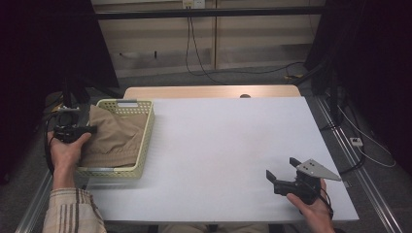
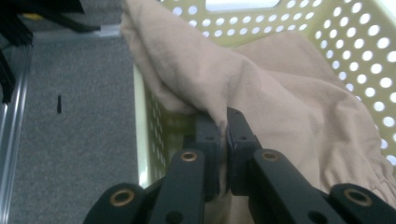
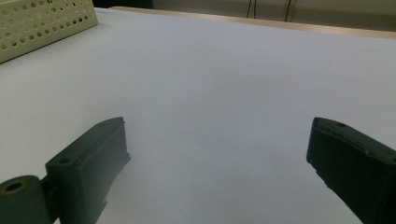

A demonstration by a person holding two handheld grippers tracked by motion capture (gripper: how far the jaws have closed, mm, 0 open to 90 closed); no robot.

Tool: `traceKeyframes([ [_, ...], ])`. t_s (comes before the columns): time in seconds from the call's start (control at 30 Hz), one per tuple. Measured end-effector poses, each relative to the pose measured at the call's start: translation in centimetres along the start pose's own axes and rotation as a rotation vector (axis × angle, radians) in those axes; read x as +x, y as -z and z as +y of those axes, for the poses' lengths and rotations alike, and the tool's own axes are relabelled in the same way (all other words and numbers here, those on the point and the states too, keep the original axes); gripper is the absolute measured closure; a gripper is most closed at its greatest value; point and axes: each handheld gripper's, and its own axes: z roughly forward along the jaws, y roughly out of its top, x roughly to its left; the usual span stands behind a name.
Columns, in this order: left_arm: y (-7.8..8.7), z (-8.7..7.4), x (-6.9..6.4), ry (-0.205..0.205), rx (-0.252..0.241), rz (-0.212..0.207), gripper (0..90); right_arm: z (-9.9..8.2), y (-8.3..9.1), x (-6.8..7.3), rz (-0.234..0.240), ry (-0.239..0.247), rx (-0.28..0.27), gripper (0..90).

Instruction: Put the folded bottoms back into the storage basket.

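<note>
White table [image 1: 218, 145]; beige crumpled cloth [image 2: 261, 88] in perforated basket [image 2: 369, 42].

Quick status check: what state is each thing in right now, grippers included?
Beige cloth garment: crumpled in the basket, one fold pinched and draped over the rim.
Pale yellow perforated plastic basket: upright on the table's left edge.
Left gripper: shut on the cloth.
Right gripper: open, empty, over the white table.

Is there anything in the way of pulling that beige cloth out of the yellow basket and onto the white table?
Nothing visible blocks it. The left tool already pinches a fold of the beige cloth at the basket edge; only the low wall must be cleared. The white table beside it lies bare, with the right tool open, off to the side.
</note>
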Motion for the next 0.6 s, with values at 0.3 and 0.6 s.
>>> traceKeyframes([
  [0.3,-1.2,0.9,0.2,-0.002,0.033,0.002,86.4,0.0,0.0,0.0,0.001,-0.002,0.000,5.0],
  [0.6,-2.3,0.5,0.0,-0.021,0.073,0.069,86.3,0.0,0.0,0.0,0.001,0.001,-0.002,5.0],
])
